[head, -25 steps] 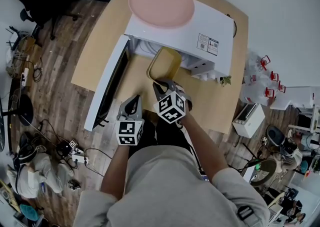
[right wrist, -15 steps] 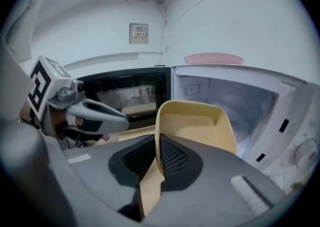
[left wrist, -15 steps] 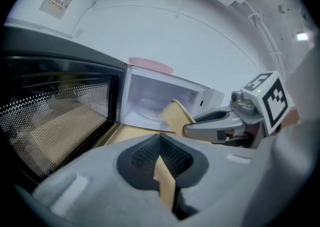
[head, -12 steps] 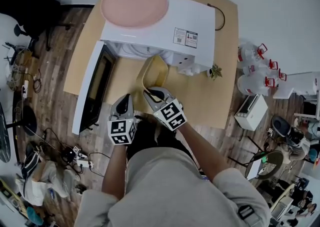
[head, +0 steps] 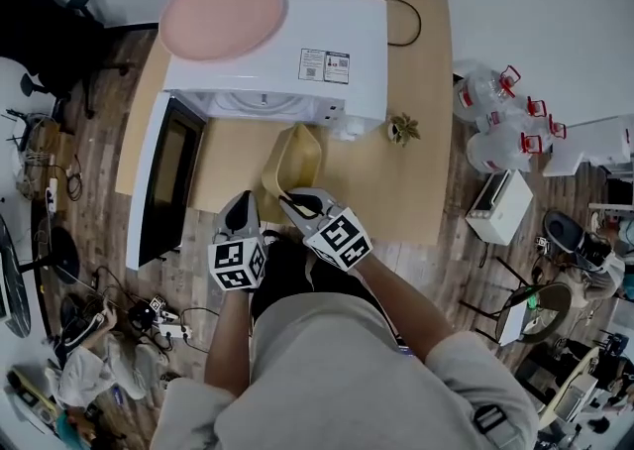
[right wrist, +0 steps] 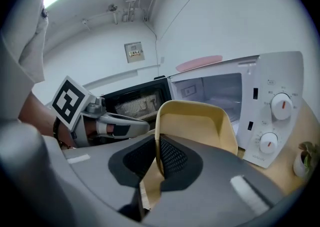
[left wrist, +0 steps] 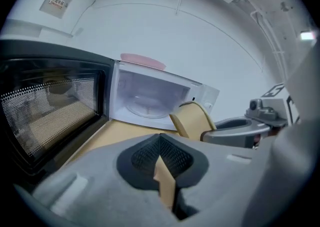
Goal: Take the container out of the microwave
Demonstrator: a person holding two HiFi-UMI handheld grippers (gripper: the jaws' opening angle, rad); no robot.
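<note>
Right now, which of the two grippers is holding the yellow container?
The right gripper: its jaws clamp the rim of the yellow container, held tilted outside the microwave. The left gripper beside it holds nothing.

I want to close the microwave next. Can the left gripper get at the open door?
Probably yes. The left gripper is empty, jaws together, and the open door stands to its left with nothing between. The right gripper holds the container on the other side.

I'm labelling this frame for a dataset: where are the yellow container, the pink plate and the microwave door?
yellow container [head: 294, 154], head view, its inner wall
pink plate [head: 223, 13], head view, middle of its face
microwave door [head: 167, 172], head view, its dark window
</note>
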